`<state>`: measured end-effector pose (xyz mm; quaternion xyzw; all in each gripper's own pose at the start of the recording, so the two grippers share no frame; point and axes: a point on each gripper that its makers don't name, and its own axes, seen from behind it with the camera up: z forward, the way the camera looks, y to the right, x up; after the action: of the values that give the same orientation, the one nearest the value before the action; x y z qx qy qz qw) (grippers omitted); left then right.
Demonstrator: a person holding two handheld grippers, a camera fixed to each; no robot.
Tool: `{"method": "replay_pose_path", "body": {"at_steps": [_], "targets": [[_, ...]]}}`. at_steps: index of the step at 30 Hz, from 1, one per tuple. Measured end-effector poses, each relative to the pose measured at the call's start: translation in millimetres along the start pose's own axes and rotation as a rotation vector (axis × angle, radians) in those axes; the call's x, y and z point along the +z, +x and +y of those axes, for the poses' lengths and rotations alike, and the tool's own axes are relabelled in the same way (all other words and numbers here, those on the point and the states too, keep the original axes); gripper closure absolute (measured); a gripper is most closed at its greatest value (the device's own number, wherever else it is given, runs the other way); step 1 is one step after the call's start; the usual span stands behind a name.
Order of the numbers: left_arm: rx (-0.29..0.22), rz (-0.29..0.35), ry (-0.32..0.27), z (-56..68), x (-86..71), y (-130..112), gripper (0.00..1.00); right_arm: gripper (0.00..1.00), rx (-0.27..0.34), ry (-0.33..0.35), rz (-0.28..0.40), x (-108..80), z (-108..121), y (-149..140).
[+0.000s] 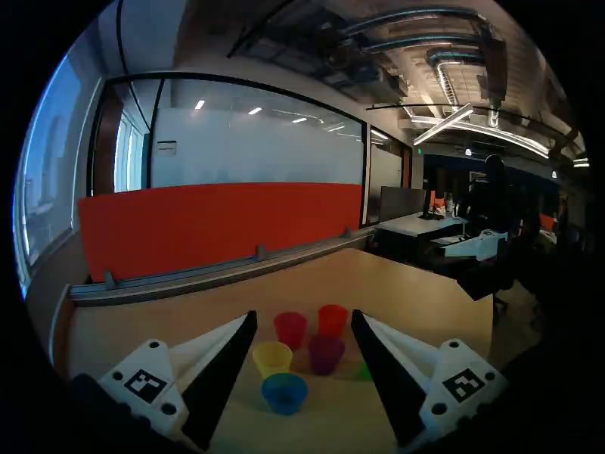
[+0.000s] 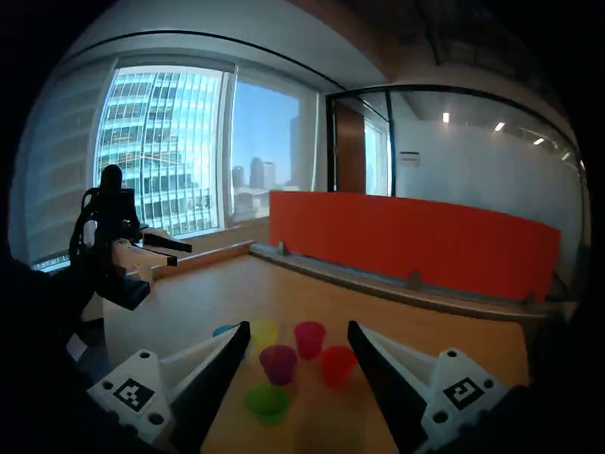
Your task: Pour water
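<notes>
Several small plastic cups stand clustered on the wooden table [image 1: 408, 295]. In the left gripper view they are pink [image 1: 290, 328], red [image 1: 333, 318], yellow [image 1: 272, 357], purple [image 1: 326, 353] and blue [image 1: 284, 393], with a green one [image 1: 364, 371] half hidden by a finger. My left gripper [image 1: 302, 315] is open, hovering short of them and holding nothing. In the right gripper view, my right gripper [image 2: 297, 326] is open too, facing the same cups from another side: green [image 2: 266, 401], purple [image 2: 278, 363], red [image 2: 336, 365], pink [image 2: 308, 338] and yellow [image 2: 265, 331].
An orange divider panel [image 1: 219, 223] on a grey rail runs along the table's far edge. The right gripper [image 1: 478, 245], held by a person, hangs off the table's right side. The left gripper [image 2: 144, 256] shows by the window. Desks and chairs stand beyond.
</notes>
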<state>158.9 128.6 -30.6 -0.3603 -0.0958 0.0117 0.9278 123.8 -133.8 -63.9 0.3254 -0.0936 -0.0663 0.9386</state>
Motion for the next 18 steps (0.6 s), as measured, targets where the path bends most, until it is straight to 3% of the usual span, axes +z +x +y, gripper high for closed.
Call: {"method": "replay_pose_path", "body": {"at_steps": [18], "targets": [[0.02, -0.155, -0.052, 3.0, 11.7, -61, 0.08, 0.0, -0.022, 0.08, -0.136, 1.5, -25, -45]]}}
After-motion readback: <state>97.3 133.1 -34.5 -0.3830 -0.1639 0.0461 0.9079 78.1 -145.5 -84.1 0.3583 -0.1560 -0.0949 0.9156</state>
